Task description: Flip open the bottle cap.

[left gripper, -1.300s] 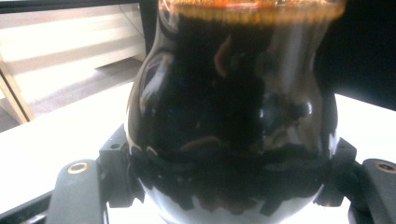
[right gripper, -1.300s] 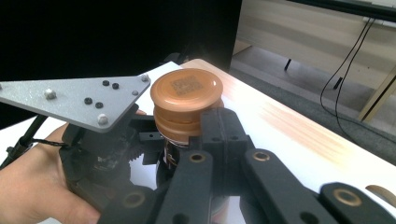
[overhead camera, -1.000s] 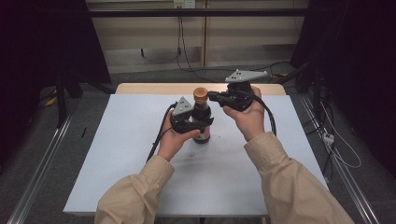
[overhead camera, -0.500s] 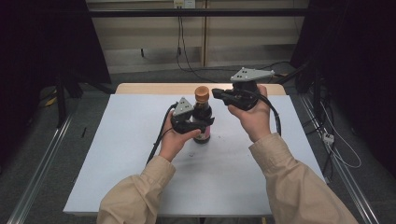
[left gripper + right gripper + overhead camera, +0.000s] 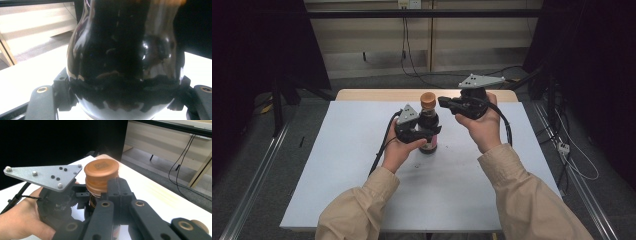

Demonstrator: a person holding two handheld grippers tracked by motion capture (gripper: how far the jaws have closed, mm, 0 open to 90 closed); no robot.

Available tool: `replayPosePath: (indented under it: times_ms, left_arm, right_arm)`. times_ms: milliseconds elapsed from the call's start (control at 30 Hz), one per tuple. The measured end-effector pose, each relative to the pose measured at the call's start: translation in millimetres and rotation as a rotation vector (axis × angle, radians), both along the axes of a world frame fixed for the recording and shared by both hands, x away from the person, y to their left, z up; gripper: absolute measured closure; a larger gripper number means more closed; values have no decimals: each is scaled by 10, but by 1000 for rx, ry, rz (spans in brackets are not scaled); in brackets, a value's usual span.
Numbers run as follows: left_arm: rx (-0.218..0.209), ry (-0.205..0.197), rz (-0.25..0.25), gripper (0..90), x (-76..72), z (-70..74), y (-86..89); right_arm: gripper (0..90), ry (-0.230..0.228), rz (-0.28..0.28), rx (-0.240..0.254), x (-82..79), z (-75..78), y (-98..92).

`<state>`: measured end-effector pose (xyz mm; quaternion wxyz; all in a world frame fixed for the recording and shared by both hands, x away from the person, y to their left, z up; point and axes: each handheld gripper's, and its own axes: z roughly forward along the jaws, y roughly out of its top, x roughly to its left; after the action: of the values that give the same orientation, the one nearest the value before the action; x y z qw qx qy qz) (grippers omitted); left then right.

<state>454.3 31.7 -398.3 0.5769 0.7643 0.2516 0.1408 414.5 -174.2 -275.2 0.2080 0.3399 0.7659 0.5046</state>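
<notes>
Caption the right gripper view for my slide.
Right gripper, jaws shut, beside the brown cap of a dark bottle.

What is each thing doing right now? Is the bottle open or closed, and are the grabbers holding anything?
Bottle: upright on the table, dark inside.
Cap: on the bottle, closed.
Left gripper: shut on the bottle's body.
Right gripper: jaws shut, tips right beside the cap; I cannot tell if they touch it.
Table: bears the bottle.

A pale tabletop [image 5: 337,165] stands on grey floor [image 5: 257,165], with black curtains [image 5: 257,45] at both sides (deep in shadow) and a beige wall [image 5: 367,35] crossed by hanging cables [image 5: 404,45].
</notes>
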Motion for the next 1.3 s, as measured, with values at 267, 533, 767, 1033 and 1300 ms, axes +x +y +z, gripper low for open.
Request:
replayPosePath:
  times_ms: [267,533,767,1033,1300]
  left_arm:
    - [-2,1,1,278,1,-1,-3]
    - [-3,1,4,278,-3,-3,-7]
    - [-5,-6,5,278,-2,-12,-3]
    - [-4,-4,8,279,-6,-12,-4]
    - [-4,-4,8,279,-8,-13,-2]
  right_arm:
    - [900,9,8,6,13,-51,9]
    - [900,13,10,-2,20,-70,22]
    - [900,19,15,-8,35,-88,32]
    - [900,22,18,-6,47,-91,28]
    - [900,23,19,-27,45,-62,44]
